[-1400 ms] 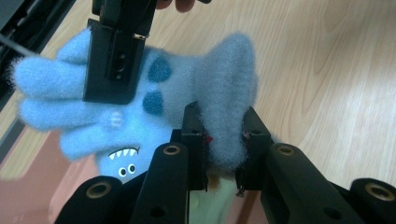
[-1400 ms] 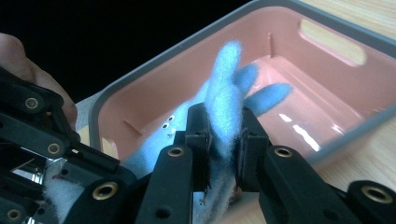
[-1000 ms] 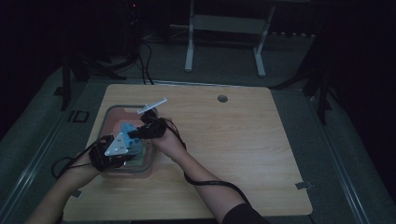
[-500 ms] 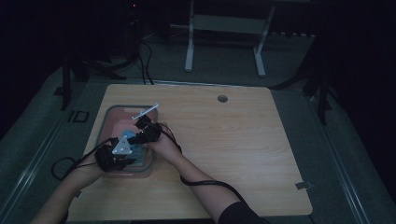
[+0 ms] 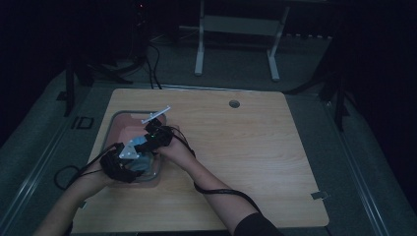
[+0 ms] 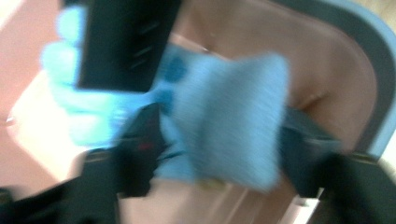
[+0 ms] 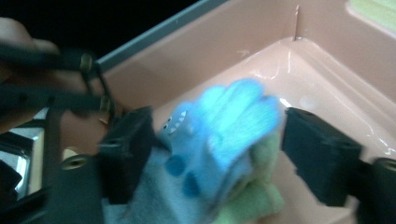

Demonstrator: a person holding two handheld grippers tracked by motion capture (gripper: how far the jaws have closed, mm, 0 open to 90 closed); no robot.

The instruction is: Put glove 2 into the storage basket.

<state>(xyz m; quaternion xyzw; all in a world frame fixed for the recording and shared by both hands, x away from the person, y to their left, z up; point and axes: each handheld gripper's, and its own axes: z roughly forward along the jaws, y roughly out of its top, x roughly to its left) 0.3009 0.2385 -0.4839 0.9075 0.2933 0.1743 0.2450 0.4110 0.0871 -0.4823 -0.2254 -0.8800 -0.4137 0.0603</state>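
- Two sets of jaws have just been opening wide around the blue knitted fabric toy (image 7: 219,140), lying in the pink plastic tub (image 5: 120,129) near the bench's left edge.
- It is risking snagging on the left gripper (image 6: 219,163) or right gripper (image 7: 210,154) as they are lifting.

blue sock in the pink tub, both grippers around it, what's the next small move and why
Probably lift both grippers clear. The blue sock lies in the pink tub on a green cloth, and both pairs of jaws have just been opening, with the sock loose between them.
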